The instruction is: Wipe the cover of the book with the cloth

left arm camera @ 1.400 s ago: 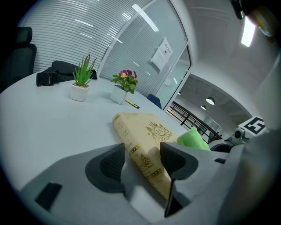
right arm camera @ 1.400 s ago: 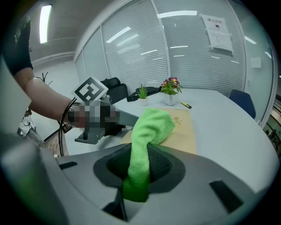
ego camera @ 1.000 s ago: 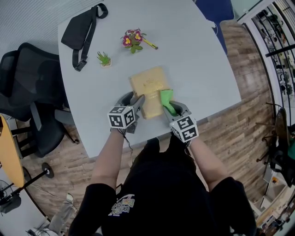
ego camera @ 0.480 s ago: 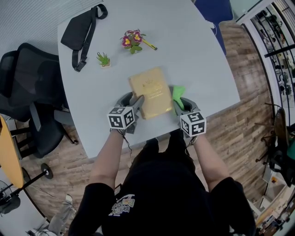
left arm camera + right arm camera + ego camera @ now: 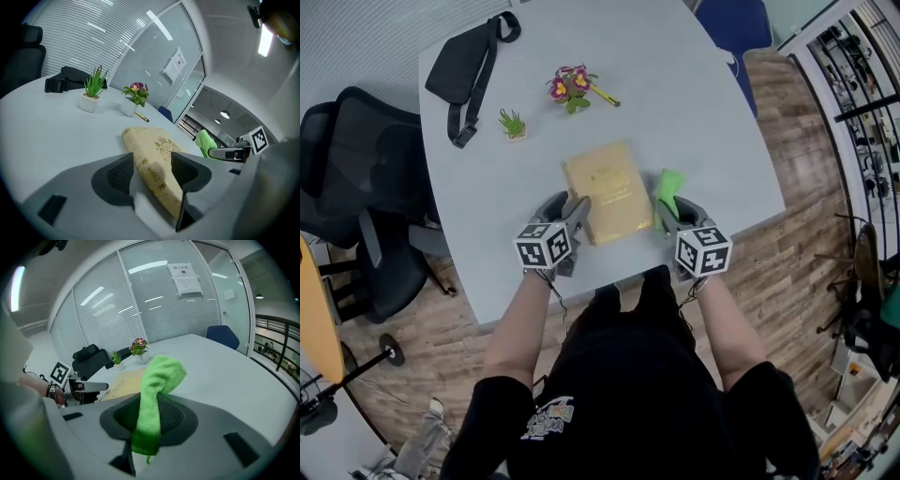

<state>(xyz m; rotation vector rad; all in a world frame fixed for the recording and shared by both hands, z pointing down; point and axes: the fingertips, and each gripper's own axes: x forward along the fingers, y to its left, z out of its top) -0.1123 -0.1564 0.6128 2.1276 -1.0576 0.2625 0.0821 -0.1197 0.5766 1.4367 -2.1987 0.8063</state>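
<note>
**Right gripper (image 5: 667, 216) has the cloth, left gripper (image 5: 577, 208) on the book corner**

Right gripper: jaws closed on a green cloth (image 5: 157, 385). It is pinched low, and the free end stands up and flops over the top. It sits just beside the book's right edge, off the cover.

Left gripper: jaws set either side of the book's near left corner, spine edge between them. They appear to bear on it and pin it down.

Book (image 5: 605, 190): tan hardback with gilt stamping, lying flat and closed on the grey table (image 5: 712, 112), near the person's edge. Nothing rests on the cover. Two small potted plants stand well beyond the book's far edge.

Handling, as a judgement:
- The book looks stiff and fairly heavy, but its smooth cover may skate on the slick tabletop under a sideways stroke. The corner-and-spine hold suits it and leaves most of the cover bare.
- The cloth is light, limp and soft, so the drooping end should be pressed flat against the cover, not dragged on its edge.

Wiping is not under way in this frame.
</note>
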